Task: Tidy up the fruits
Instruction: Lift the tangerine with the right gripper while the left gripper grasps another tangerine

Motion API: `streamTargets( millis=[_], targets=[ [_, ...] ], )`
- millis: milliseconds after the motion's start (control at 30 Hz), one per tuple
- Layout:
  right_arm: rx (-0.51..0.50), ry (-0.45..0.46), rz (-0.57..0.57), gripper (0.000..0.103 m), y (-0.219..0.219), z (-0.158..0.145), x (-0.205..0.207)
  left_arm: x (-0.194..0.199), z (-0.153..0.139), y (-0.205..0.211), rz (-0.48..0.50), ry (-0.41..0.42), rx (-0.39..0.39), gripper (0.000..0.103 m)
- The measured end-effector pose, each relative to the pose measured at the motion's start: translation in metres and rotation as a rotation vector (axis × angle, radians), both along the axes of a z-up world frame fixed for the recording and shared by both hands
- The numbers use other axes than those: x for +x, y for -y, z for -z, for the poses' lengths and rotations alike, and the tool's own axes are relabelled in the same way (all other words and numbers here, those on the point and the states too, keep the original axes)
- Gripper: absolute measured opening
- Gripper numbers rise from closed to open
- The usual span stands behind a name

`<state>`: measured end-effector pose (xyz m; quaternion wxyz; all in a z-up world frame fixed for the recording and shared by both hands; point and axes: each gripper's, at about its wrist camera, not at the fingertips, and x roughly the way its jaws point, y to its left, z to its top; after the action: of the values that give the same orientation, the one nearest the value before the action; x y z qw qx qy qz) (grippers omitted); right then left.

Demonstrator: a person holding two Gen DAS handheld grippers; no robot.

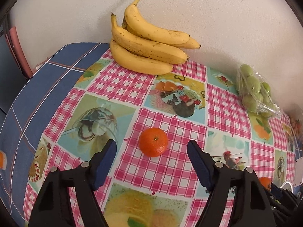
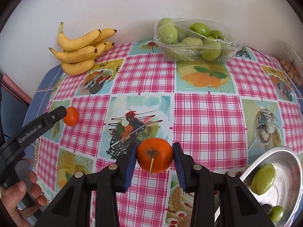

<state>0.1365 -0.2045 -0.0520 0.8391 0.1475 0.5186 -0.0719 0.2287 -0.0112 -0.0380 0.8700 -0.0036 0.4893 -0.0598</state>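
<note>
Both wrist views steeply downward, sharing bananas.

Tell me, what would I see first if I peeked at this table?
Probably the bright orange tangerine pinched in the right gripper, held above the pink checked tablecloth. A second tangerine sits on the cloth between the open fingers of the left gripper. At the back by the wall lie yellow bananas, with a clear tray of green fruits to their right.

On the table, the bananas are lying far left, the tray of plums far right. One tangerine is sitting left, another near centre, a bowl near right.
</note>
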Motion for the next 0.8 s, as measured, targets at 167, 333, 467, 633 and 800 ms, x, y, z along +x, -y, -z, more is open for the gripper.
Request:
streamTargets(
  millis=[167,333,467,633,800],
  targets=[
    [0.003,-0.008,0.004,0.040,0.003,0.007,0.003,0.006,0.013,0.001,-0.004,-0.012,-0.001,0.075],
    [0.006,-0.020,0.009,0.040,0.007,0.013,0.005,0.009,0.023,0.003,0.000,-0.017,-0.006,0.062],
    [0.007,-0.023,0.016,0.040,0.010,0.016,0.004,0.012,0.028,0.004,-0.001,-0.018,-0.024,0.057],
    [0.007,-0.025,0.016,0.040,0.011,0.017,0.004,0.015,0.034,0.003,-0.007,-0.023,-0.039,0.050],
    [0.002,-0.025,0.015,0.040,0.011,0.017,0.004,0.015,0.036,-0.001,-0.019,-0.034,-0.070,0.042]
  ],
)
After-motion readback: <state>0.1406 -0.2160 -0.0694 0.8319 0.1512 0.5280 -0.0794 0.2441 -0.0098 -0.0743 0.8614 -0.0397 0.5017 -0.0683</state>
